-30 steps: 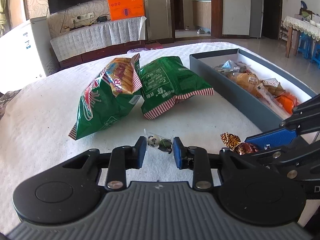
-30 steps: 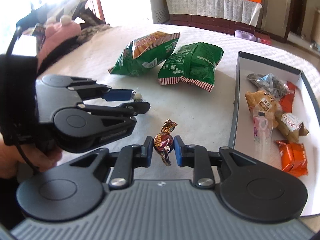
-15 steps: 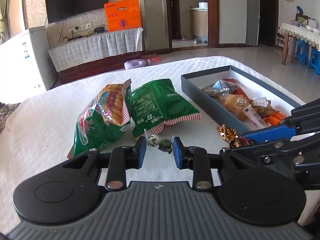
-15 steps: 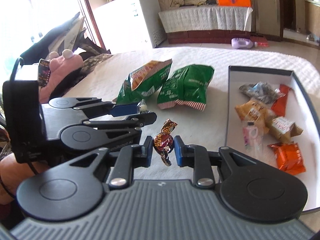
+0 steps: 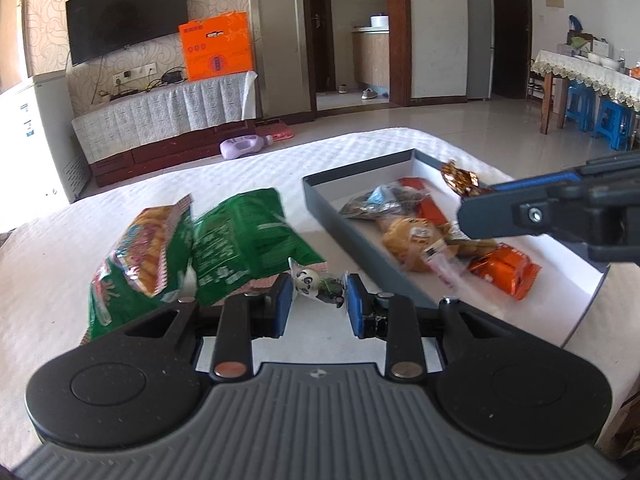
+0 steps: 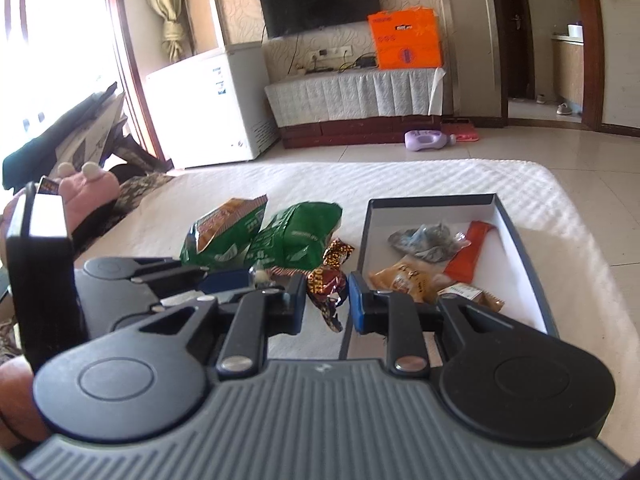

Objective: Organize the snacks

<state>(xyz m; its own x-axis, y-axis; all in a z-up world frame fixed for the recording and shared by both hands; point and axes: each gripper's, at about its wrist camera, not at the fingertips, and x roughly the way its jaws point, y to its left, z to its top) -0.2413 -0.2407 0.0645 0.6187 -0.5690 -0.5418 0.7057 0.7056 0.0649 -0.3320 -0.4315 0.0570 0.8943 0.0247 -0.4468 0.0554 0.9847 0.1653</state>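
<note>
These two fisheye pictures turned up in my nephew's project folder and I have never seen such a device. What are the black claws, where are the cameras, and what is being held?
There is no robot here: a person holds a two-finger gripper in each hand, and a camera on each looks forward along its fingers. One picture is from the left gripper, the other from the right gripper.

The left one is shut on a small panda candy. The right one is shut on a brown foil candy.

On the white bedspread lie two green snack bags and a grey box that already holds several wrapped snacks. In the left view the right gripper hangs over that box, so its candy probably goes in next.
</note>
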